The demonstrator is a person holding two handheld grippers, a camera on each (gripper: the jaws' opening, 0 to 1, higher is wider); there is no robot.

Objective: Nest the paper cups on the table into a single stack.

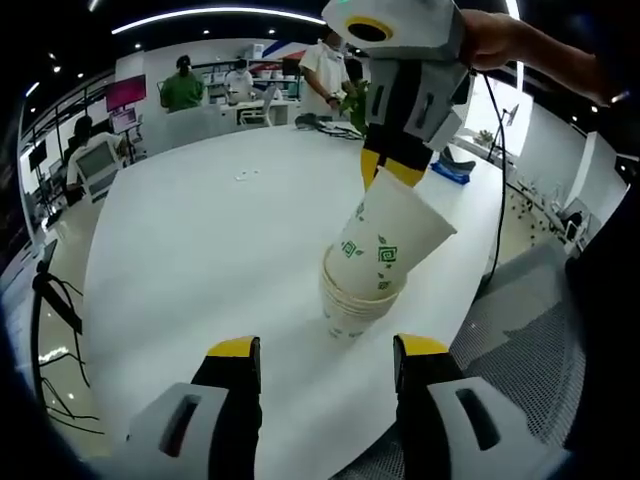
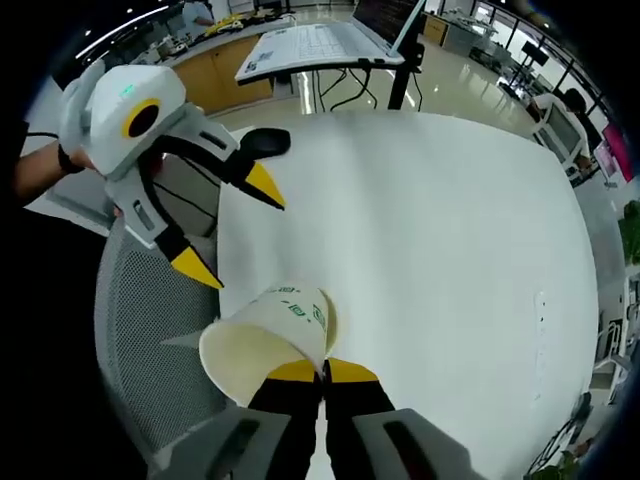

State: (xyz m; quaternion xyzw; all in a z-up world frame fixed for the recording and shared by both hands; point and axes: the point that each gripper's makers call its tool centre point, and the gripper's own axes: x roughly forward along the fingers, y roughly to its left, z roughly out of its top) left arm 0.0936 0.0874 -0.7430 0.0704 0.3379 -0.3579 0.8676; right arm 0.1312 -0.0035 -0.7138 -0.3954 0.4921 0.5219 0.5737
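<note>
Two yellow-tipped jaws of the left gripper (image 1: 328, 352) stand wide apart at the near edge of the left gripper view, holding nothing. Just past them, a stack of cups (image 1: 352, 302) sits on the white table (image 1: 200, 250). The right gripper (image 1: 392, 172) pinches a paper cup (image 1: 392, 245), tilted onto the stack.

Closest in the right gripper view, the right gripper (image 2: 322, 370) squeezes the cup (image 2: 268, 338) by its rim. It looks empty inside. I think the cup is going in; next, straighten it, push down, let go.
</note>
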